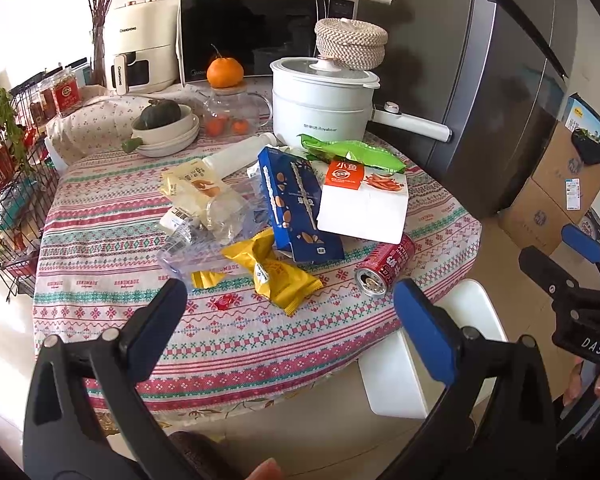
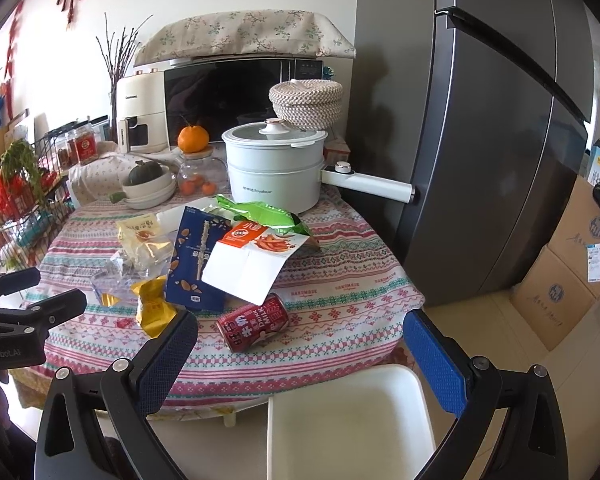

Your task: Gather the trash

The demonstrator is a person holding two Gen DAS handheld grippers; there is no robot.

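Left wrist view
Your left gripper (image 1: 288, 300): jaws wide apart, holding nothing, hovering at the table (image 1: 236, 344) edge.
Trash: yellow wrapper (image 1: 274, 272) lies just ahead between the jaws; red can (image 1: 386, 266) on its side ahead by the right jaw, open end toward you.
Pile: blue box (image 1: 292, 204) and white carton (image 1: 364, 204) farther ahead.

Right wrist view
Your right gripper (image 2: 300, 332): jaws wide apart, empty.
Can (image 2: 254, 322): straight ahead between the jaws, long axis crosswise; this hand looks nearer.
White bin (image 2: 348, 420): below the jaws.
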